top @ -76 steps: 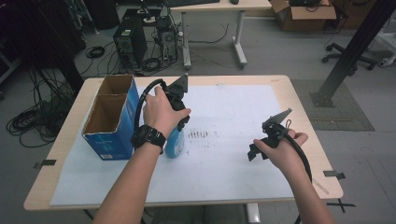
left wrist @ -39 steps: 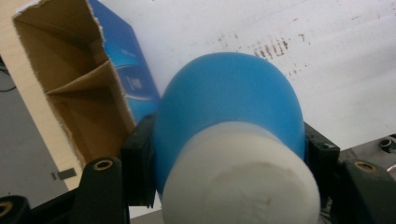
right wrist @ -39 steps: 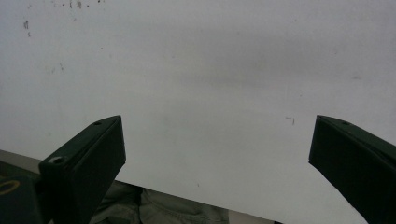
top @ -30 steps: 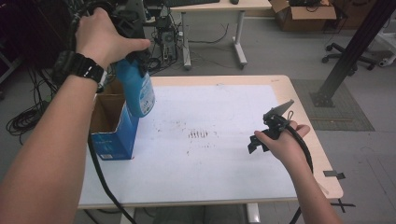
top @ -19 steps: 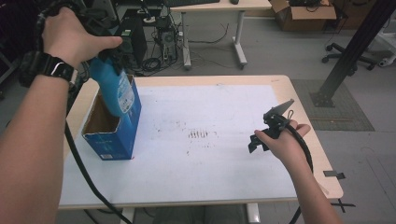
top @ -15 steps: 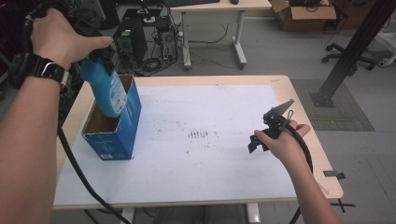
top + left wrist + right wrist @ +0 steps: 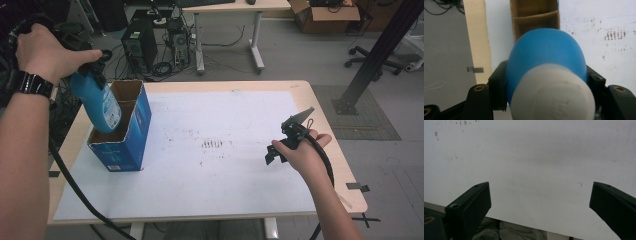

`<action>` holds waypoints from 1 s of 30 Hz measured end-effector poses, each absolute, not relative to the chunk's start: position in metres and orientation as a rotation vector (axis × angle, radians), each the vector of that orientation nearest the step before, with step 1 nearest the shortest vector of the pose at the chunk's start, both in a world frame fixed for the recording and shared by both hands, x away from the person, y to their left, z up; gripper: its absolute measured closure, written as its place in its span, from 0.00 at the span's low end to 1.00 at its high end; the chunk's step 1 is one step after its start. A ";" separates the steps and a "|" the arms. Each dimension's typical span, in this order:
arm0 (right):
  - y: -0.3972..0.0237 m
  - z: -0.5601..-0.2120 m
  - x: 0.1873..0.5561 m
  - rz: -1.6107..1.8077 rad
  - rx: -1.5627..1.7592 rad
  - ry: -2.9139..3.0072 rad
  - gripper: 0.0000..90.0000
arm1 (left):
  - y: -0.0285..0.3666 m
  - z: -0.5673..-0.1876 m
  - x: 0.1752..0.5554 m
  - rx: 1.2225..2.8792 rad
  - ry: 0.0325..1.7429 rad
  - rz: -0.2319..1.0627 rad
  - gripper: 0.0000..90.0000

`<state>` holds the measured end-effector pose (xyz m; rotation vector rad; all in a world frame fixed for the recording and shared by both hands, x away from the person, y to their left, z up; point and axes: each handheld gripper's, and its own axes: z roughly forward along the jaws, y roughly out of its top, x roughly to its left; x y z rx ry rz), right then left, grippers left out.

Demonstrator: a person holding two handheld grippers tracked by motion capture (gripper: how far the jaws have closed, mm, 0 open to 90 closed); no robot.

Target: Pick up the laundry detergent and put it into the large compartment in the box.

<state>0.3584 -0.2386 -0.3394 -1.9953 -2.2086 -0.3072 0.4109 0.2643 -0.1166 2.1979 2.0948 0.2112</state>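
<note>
1. Blue bottle (image 7: 97, 102): smooth rounded plastic body, printed label on its side, white domed cap (image 7: 552, 96) with an embossed top; at the left of the high view, tilted, its lower end dipping into the nearer compartment of the box

2. Left gripper (image 7: 92, 67): black, two jaws clenched on the bottle's upper body just below the cap; in the left gripper view the jaws flank the blue shoulder on both sides at the bottom of the frame

3. Cardboard box (image 7: 131, 145): blue printed outside, plain brown inside, open top, one cardboard divider making two compartments; stands upright at the left of the table

4. Right gripper (image 7: 290, 137): black, angular, grey plate on top; at the right of the high view, over bare sheet, jaws spread wide with nothing between them

5. White sheet (image 7: 225, 170): flat, matt, covering most of the table, with small dark smudges near its middle

6. Table (image 7: 320, 115): pale wood, rounded corners
</note>
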 end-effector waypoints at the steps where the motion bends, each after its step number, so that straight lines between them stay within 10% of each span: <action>1: -0.238 -0.340 0.358 -0.305 -1.995 -2.208 0.04 | 0.265 -0.119 0.411 2.199 2.096 0.209 0.42; 30: -0.233 -0.356 0.360 -0.283 -1.979 -2.197 0.04 | 0.267 -0.210 0.423 2.261 2.126 0.076 0.42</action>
